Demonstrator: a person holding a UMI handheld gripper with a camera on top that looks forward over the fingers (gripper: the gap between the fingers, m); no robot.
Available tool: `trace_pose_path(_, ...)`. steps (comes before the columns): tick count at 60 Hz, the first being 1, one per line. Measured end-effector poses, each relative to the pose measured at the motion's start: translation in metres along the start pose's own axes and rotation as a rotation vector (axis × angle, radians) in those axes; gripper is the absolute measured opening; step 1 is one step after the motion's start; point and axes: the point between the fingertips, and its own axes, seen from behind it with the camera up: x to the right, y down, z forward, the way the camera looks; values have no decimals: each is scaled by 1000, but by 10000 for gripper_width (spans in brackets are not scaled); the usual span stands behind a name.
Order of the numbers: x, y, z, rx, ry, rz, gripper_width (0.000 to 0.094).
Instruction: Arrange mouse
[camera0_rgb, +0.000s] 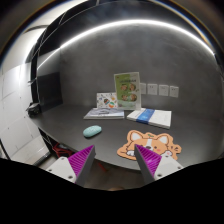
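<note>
A pale teal mouse (92, 131) lies on the dark grey table (110, 125), well beyond my left finger. An orange cartoon-shaped mouse mat (150, 146) lies on the table just ahead of my right finger, whose tip overlaps its near edge. My gripper (114, 158) is open and empty, with its purple pads (82, 158) wide apart above the table's near part. Nothing stands between the fingers.
A picture book (127, 89) stands upright against the back wall. A flat booklet (105, 101) and a blue and white book (150, 116) lie near it. A dark monitor (45, 95) stands at the left. Wall sockets (161, 90) are on the back wall.
</note>
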Motion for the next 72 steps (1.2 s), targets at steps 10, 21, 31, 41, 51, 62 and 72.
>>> trace_pose_path(10, -34, 7, 39, -24, -33, 29, 827)
trace_pose_path(21, -99, 24, 127, -96, -94, 51, 820)
trace_pose_path(31, -130, 26, 201, -162, -80, 20, 820)
trace_pose_path(41, -137, 32, 256, -233, -19, -6, 819)
trace_pose_path(51, -138, 22, 302, -249, 39, -16, 823)
trace_pose_path(62, -134, 17, 314, -257, 69, -14, 533)
trace_pose_path(72, -148, -16, 283, -195, -45, -36, 422)
